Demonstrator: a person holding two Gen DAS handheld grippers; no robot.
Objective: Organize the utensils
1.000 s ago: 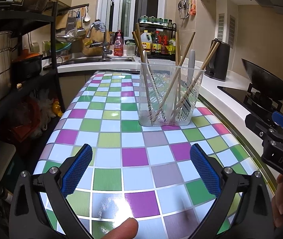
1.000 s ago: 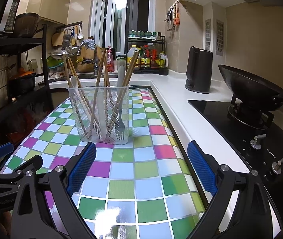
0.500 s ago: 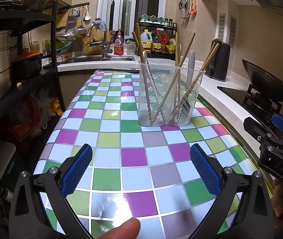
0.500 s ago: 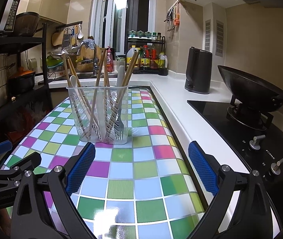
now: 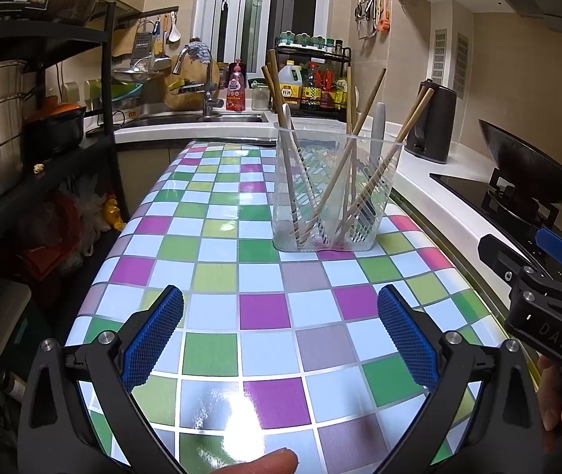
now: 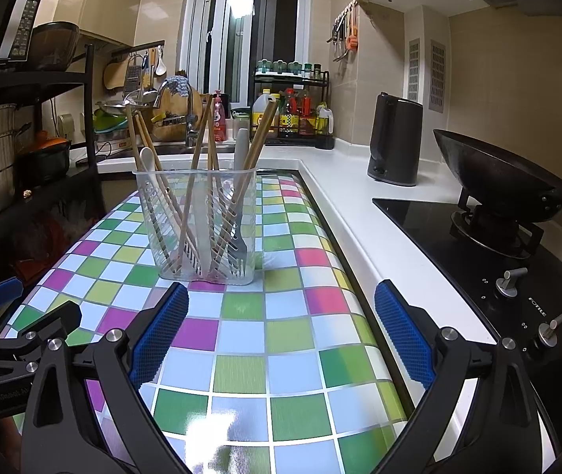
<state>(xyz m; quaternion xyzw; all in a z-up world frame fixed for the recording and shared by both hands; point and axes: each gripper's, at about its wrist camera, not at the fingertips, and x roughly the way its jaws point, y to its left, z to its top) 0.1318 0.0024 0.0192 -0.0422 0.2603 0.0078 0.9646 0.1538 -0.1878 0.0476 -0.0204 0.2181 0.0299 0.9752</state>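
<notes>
A clear plastic utensil holder (image 5: 334, 193) stands upright on the checkered counter (image 5: 209, 276). It holds several wooden chopsticks (image 5: 363, 158), a white spoon (image 6: 150, 162) and a grey-handled fork (image 6: 239, 233). It also shows in the right wrist view (image 6: 198, 225). My left gripper (image 5: 281, 335) is open and empty, well short of the holder. My right gripper (image 6: 277, 328) is open and empty, just in front of the holder. The right gripper's body shows at the right edge of the left wrist view (image 5: 545, 300).
A sink with a tap (image 5: 205, 94) and bottles lies at the back. A black kettle (image 6: 395, 146) stands on the white counter. A wok (image 6: 494, 181) sits on the hob at right. A black shelf with pots (image 5: 12, 126) stands left of the counter.
Both grippers have drifted slightly back from the holder and stay open. The holder and utensils have not moved.
</notes>
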